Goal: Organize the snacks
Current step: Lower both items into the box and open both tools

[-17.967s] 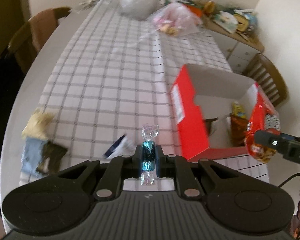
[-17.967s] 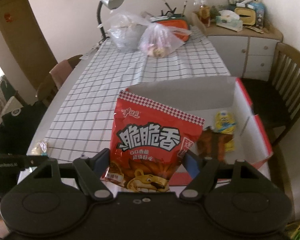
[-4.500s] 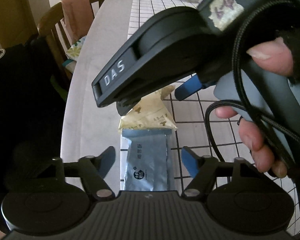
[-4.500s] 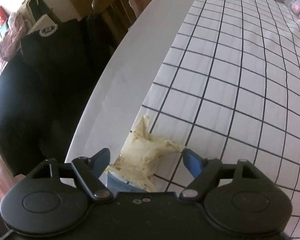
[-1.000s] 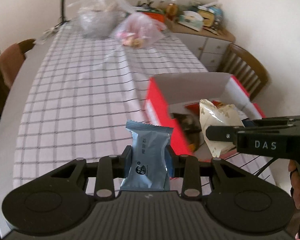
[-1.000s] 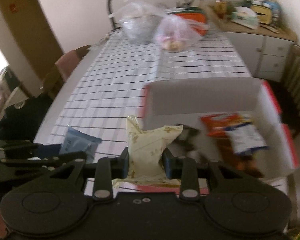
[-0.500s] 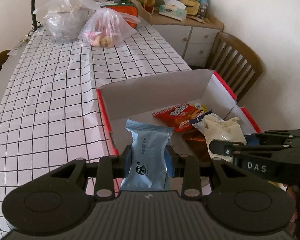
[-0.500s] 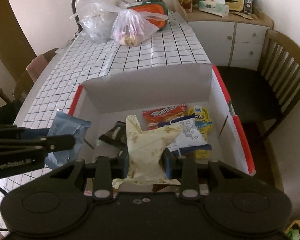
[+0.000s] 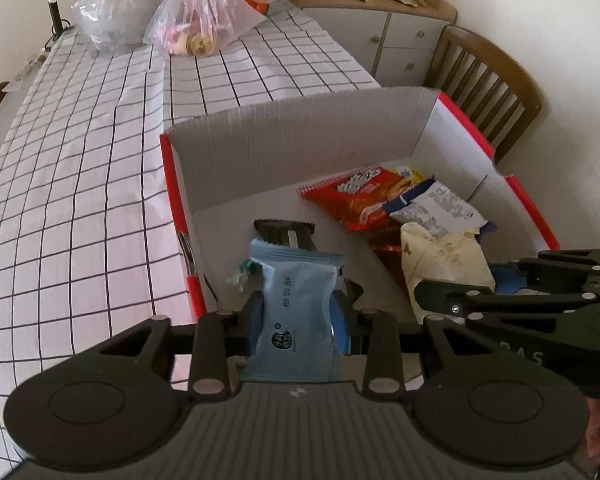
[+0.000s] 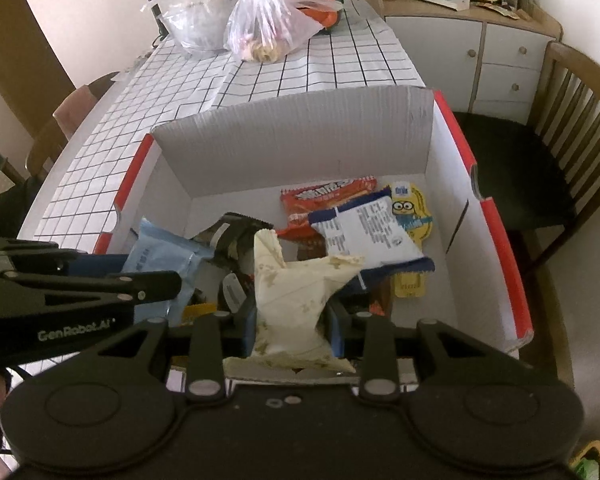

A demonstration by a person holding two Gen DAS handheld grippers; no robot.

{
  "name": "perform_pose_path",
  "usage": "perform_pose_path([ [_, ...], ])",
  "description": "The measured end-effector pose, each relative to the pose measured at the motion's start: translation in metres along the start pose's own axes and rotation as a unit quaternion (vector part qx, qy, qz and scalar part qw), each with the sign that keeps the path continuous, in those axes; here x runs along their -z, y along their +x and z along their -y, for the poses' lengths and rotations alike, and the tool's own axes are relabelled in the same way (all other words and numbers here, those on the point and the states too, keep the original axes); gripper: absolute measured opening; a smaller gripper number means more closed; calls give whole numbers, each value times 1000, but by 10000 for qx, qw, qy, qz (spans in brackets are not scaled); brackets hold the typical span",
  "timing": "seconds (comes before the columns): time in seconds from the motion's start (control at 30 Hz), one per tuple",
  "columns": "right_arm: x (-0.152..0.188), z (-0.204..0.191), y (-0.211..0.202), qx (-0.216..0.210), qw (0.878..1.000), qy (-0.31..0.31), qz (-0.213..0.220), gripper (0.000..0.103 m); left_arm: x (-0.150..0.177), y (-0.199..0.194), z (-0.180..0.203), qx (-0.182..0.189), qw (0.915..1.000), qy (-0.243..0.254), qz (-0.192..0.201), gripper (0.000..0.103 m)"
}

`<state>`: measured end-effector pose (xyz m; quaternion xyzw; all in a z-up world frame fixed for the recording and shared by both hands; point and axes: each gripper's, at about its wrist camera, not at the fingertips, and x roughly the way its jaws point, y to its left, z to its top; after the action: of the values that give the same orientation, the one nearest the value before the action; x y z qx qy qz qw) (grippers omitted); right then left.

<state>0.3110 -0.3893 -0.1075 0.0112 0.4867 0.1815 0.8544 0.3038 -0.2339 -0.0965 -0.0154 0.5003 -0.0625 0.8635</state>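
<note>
1. Currently, two snack packets are being carried over the open red-and-white cardboard box (image 10: 440,128), which is standing on the table with the black-and-white checked cloth (image 9: 80,160).
2. A pale blue foil snack packet (image 9: 298,312) is being clamped upright between the blue pads of the left gripper (image 9: 298,316), above the near left part of the box.
3. A crumpled cream-coloured snack packet (image 10: 292,300) is being pinched in the same way by the right gripper (image 10: 292,328), above the near middle of the box.
4. A red crisp packet (image 10: 324,196), a white-and-blue printed packet (image 10: 364,232), a yellow cartoon-figure packet (image 10: 412,212) and a dark brown wrapper (image 9: 284,234) are already lying on the box floor.
5. The step in hand is being judged as the drop-off: both packets are being held inside the box's outline, not yet released.
6. Next, an opening of both pairs of jaws is being called for, so that each packet falls clear of the walls and onto the pile.
</note>
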Motion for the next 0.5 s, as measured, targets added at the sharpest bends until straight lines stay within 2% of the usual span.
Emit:
perform_pose_path([
  [0.1, 2, 1, -3, -22, 10000, 15, 19, 34, 2, 1, -1, 27, 10000, -25, -10, 42],
  [0.17, 2, 1, -4, -43, 10000, 22, 19, 35, 4, -2, -2, 57, 10000, -53, 37, 55],
  [0.23, 4, 0, -9, -86, 9999, 26, 70, 35, 6, -8, -3, 119, 9998, -48, 119, 63],
  [0.5, 14, -3, -37, -187, 9989, 154, 405, 41, 15, -37, -8, 246, 9989, -47, 404, 68],
])
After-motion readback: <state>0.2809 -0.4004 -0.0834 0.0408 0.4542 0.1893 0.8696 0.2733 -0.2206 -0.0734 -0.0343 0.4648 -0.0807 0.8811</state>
